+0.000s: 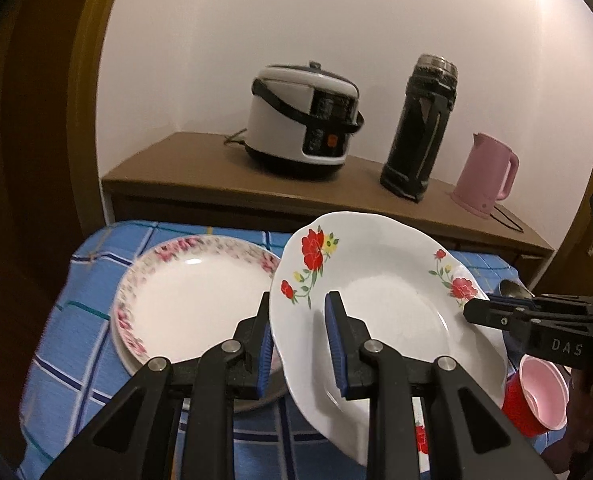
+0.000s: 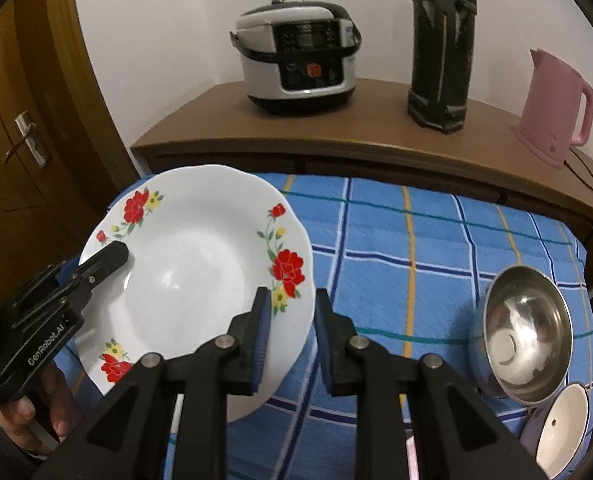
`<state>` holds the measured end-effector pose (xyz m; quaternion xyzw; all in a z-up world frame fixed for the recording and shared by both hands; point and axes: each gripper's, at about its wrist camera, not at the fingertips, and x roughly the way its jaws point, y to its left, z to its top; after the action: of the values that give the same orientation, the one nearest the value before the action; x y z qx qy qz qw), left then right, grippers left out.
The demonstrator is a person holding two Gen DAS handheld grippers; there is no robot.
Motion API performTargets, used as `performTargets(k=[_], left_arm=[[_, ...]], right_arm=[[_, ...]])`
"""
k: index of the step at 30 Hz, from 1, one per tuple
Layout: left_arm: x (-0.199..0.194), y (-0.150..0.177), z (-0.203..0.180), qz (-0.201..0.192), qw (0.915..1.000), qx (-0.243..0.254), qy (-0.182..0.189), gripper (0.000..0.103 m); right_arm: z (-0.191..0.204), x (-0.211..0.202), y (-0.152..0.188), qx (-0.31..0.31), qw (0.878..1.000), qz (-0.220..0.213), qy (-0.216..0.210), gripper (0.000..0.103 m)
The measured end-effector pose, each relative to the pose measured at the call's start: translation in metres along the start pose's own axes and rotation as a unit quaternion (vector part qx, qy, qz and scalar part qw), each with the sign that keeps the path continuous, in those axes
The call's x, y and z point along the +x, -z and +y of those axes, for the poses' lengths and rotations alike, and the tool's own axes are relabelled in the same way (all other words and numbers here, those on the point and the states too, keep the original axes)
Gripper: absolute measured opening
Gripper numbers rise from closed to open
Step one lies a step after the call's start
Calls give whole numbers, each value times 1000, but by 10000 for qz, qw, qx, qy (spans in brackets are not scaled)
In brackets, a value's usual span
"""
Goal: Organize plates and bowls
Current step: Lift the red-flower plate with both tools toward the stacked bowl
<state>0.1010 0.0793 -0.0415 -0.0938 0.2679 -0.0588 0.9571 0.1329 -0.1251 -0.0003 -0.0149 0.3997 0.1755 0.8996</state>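
Note:
A white deep plate with red flowers [image 1: 384, 300] is held tilted above the blue checked table. My left gripper [image 1: 298, 336] straddles its left rim, one finger on each face. My right gripper [image 2: 290, 332] straddles the opposite rim of that plate [image 2: 192, 268], fingers on each side with a visible gap. The right gripper also shows in the left wrist view [image 1: 480, 312], the left gripper in the right wrist view [image 2: 112, 256]. A pink-rimmed floral plate [image 1: 192, 300] lies on a stack at the left. A steel bowl [image 2: 524, 328] and a white bowl [image 2: 564, 424] sit at the right.
A red cup with pink inside [image 1: 536, 396] stands near the right. A spoon [image 1: 514, 290] lies behind the plate. A sideboard [image 2: 336, 136] behind the table carries a rice cooker [image 2: 296, 56], a black flask [image 2: 440, 48] and a pink kettle [image 2: 552, 108]. A door [image 2: 20, 140] is at the left.

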Motion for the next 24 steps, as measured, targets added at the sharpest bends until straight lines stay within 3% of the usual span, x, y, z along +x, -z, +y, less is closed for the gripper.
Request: performTargets(k=[24], left_arm=[[-24, -35, 43, -504, 9973, -160, -501, 27]], right_arm=[[58, -3, -50, -389, 9978, -496, -208, 22]])
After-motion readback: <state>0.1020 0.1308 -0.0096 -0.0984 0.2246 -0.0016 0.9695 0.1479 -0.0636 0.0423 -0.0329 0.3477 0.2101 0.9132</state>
